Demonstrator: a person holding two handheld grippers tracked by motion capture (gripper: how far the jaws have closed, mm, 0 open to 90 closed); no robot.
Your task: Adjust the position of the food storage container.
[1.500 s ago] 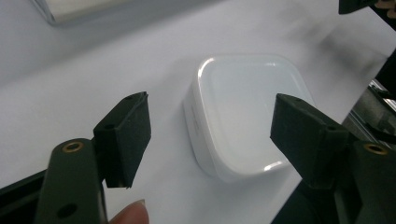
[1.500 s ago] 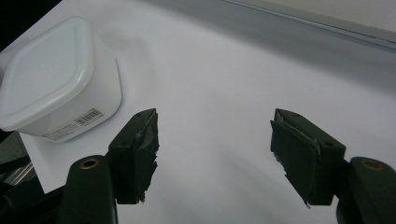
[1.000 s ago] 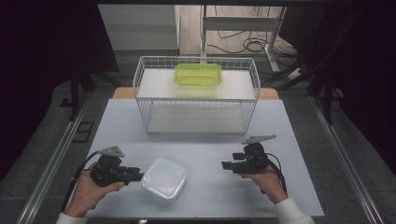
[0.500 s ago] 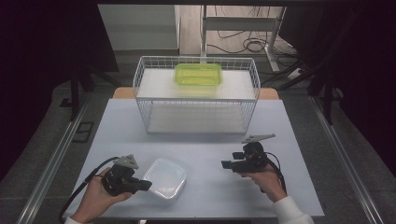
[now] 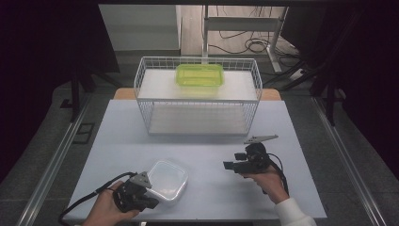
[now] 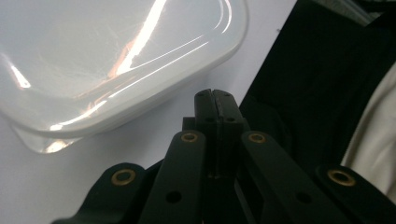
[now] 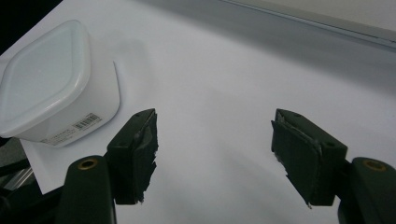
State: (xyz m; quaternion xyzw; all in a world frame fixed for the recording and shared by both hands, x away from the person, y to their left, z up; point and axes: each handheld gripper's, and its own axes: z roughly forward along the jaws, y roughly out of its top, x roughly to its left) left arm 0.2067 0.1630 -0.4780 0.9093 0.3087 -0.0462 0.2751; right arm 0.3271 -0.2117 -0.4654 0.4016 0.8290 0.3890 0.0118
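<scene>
At the near left edge of the table (image 5: 117,122), our left gripper (image 5: 151,203) has its jaws clenched flat together with nothing between them; in the left gripper view the tips (image 6: 215,100) meet just beside the corner of the white box (image 6: 107,60), close to its rim but gripping none of it. Our right gripper (image 7: 215,154) hangs released, jaws wide apart over bare table, well apart from the box (image 7: 51,88). From above, the box (image 5: 167,179) sits lidded on the table's near side, next to our left hand (image 5: 110,209). Farther back stands the wire basket (image 5: 197,101) with a green box (image 5: 199,75) on top. We judge the work barely begun: the white box is not lifted or held, and every move with it is left.
</scene>
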